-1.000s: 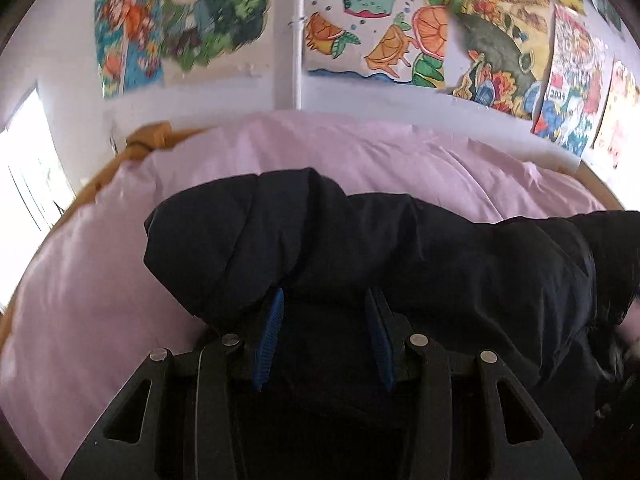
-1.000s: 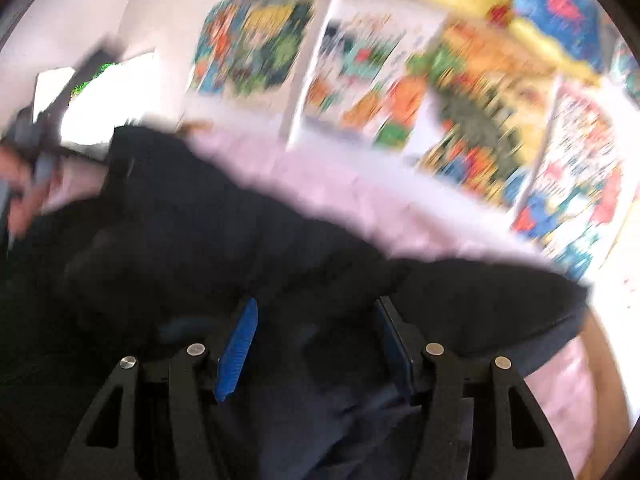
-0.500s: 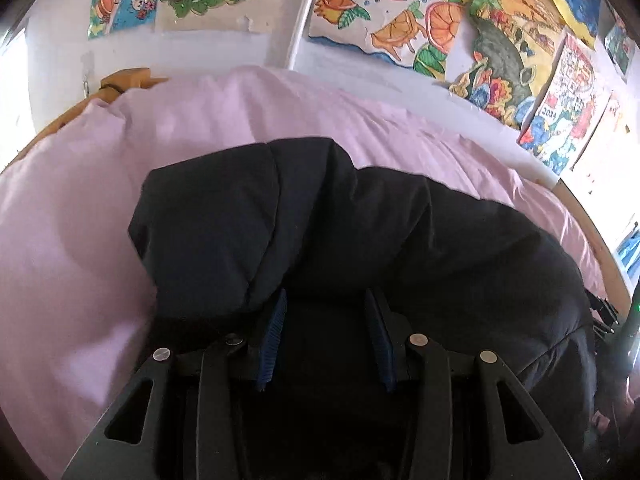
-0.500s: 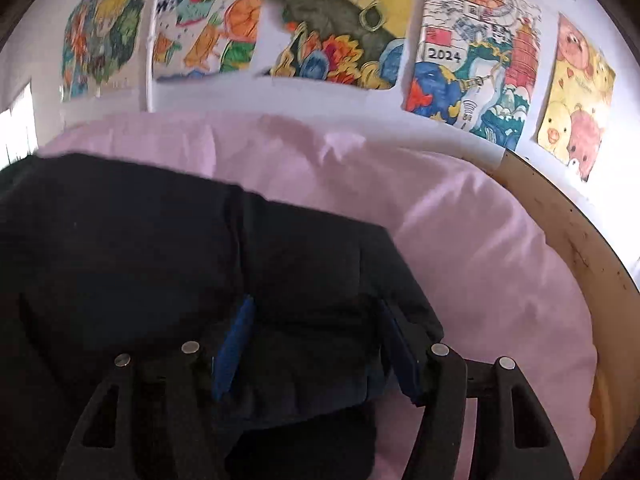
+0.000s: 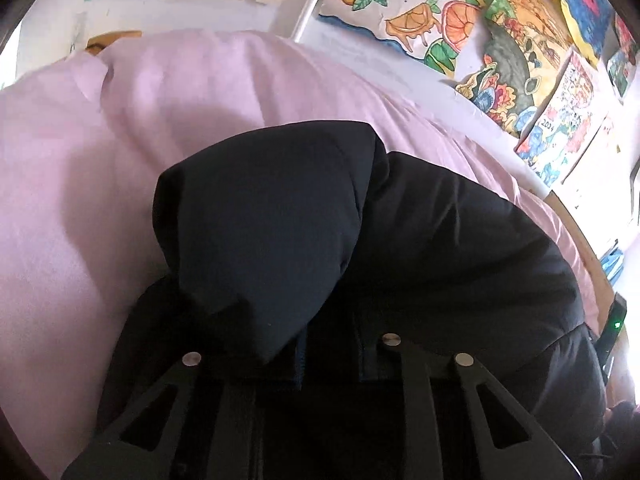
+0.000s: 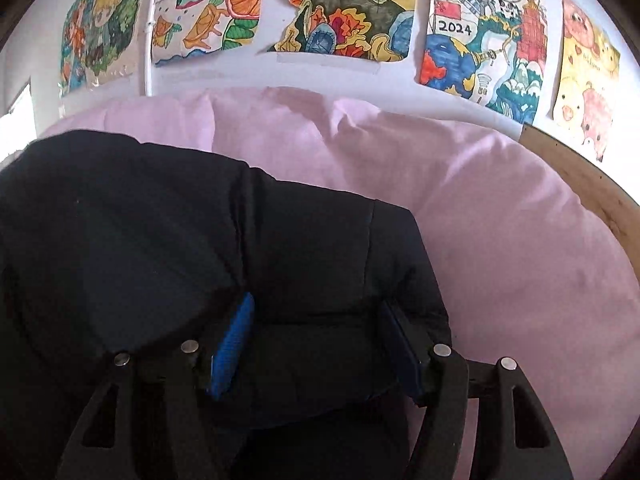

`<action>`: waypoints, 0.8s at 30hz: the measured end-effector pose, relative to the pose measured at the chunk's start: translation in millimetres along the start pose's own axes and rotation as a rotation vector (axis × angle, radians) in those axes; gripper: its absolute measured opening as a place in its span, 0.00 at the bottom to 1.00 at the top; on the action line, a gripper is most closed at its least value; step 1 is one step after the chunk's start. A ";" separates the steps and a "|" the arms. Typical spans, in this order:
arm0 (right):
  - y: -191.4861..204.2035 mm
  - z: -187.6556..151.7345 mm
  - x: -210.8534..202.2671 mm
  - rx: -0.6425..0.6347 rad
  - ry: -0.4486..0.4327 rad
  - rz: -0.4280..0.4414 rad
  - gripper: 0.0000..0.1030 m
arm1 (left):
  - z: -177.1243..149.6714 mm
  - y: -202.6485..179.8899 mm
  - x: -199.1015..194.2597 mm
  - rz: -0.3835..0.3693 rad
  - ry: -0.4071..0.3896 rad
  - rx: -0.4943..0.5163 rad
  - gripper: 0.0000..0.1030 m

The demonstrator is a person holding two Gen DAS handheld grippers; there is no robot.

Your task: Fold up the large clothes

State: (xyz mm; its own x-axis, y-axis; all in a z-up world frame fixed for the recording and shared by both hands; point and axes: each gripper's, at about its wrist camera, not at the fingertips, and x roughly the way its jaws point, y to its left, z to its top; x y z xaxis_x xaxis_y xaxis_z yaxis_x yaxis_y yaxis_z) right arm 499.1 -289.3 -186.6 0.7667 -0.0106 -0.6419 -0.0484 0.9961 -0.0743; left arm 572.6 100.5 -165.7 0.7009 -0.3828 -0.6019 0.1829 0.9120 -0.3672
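A big bed with a pink sheet point(image 6: 500, 216) is seen under a wall full of bright drawings point(image 6: 340, 12). A puffy dark jacket point(image 5: 440, 248) is laid in a heap on the sheet, near the front of both views. The right gripper point(image 6: 316, 344) is held wide open, with jacket cloth lying between its blue pads point(image 6: 234, 340). The left gripper point(image 5: 328, 356) is pushed into the jacket, and its tips are covered by cloth, so open or closed cannot be told.
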 end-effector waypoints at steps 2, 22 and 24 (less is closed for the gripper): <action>1.3 -0.4 0.7 -0.008 -0.003 -0.010 0.60 | -0.8 0.1 0.3 0.001 -0.002 0.001 0.18; -5.8 32.2 -61.2 0.012 -0.118 0.020 0.64 | -0.6 -52.2 -58.3 0.169 -0.117 0.103 0.21; 4.9 44.4 -83.3 -0.009 -0.186 0.032 0.70 | -4.9 -73.7 -78.3 0.178 -0.188 0.133 0.33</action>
State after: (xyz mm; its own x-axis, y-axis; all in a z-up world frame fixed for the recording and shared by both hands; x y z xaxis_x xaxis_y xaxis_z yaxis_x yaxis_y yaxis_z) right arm 463.4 -279.6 -99.6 0.8697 0.0379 -0.4922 -0.0795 0.9948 -0.0638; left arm 500.8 62.5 -95.0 0.8432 -0.1927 -0.5019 0.1262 0.9784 -0.1638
